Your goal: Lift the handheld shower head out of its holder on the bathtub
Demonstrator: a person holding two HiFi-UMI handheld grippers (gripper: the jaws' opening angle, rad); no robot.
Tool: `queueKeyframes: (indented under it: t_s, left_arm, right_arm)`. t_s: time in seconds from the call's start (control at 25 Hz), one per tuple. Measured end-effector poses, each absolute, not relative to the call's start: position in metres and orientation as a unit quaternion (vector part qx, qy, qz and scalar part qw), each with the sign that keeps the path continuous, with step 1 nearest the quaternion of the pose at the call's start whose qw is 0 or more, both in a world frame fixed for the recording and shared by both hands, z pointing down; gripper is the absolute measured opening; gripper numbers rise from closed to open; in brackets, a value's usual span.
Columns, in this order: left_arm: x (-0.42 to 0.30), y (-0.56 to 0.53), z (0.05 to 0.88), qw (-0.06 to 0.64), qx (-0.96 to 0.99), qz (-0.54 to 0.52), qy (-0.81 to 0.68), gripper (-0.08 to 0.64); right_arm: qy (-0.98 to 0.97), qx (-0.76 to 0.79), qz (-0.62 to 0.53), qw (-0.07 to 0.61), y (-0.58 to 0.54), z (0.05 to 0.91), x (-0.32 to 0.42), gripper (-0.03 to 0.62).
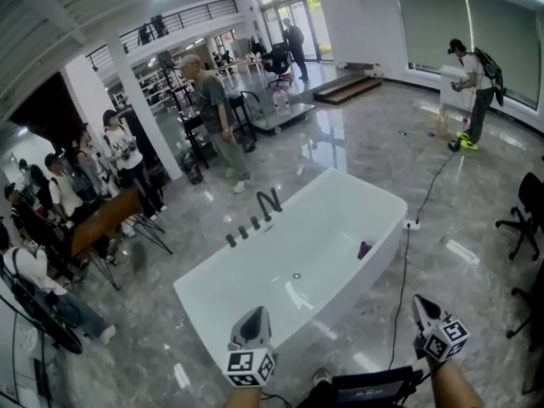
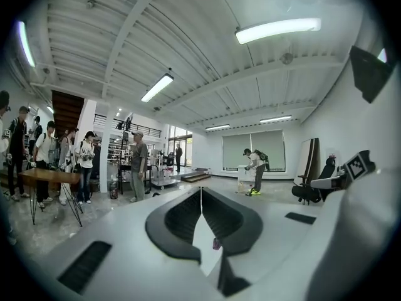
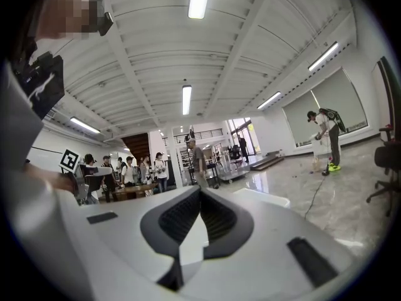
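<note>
The white bathtub (image 1: 212,300) stands in the middle of the head view. On its far rim are a curved black spout (image 1: 269,202) and a row of three small black fittings (image 1: 242,232); which one is the handheld shower head is too small to tell. My left gripper (image 1: 252,315) is held over the tub's near rim, and in the left gripper view its tips (image 2: 200,190) meet with nothing between them. My right gripper (image 1: 422,306) is beside the tub's near right corner, well short of the fittings, and is shut and empty (image 3: 200,190).
A small purple thing (image 1: 364,249) lies inside the tub by its right wall. A cable (image 1: 399,296) runs across the glossy floor to a socket block (image 1: 413,224). Black office chairs (image 1: 527,219) stand at right. Several people stand around a table (image 1: 102,219) at left.
</note>
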State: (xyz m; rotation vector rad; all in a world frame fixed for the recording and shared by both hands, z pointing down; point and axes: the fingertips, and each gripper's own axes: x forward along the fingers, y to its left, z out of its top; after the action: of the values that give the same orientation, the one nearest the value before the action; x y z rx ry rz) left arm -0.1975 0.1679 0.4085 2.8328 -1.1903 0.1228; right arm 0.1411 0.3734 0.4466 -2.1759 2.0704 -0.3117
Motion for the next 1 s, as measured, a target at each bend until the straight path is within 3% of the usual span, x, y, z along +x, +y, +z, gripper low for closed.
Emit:
queueKeyframes:
  t_s: [1.0]
  left_arm:
    - [-0.144, 0.021, 0.412, 0.044, 0.943, 0.013, -0.331, 0.015]
  right_arm:
    - [0.640, -0.763, -0.087, 0.039, 0.271, 0.436, 0.160, 0.005]
